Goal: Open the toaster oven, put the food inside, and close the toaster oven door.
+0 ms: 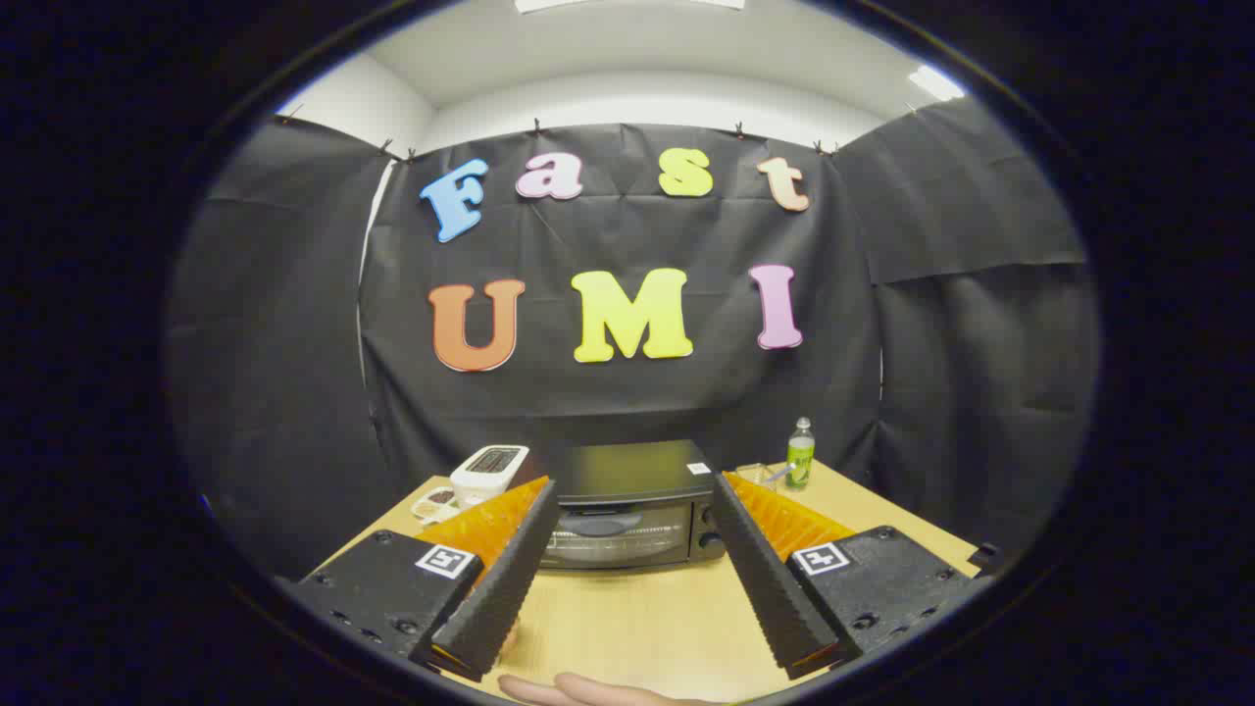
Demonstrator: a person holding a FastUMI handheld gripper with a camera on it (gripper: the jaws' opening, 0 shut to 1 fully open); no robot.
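Note:
A black toaster oven (632, 505) stands on the wooden table (637, 618), straight beyond my fingers, with its glass door shut and its knobs on the right side. My gripper (632, 490) is open, fingers spread wide with nothing between them, and the oven shows through the gap. A small dish with food (434, 504) lies on the table to the left of the oven, in front of a white toaster (488, 472).
A green bottle (800, 454) and a clear glass (757, 477) stand to the right of the oven at the back. A person's hand (588, 690) rests at the table's near edge, below my fingers. Black cloth walls close the booth.

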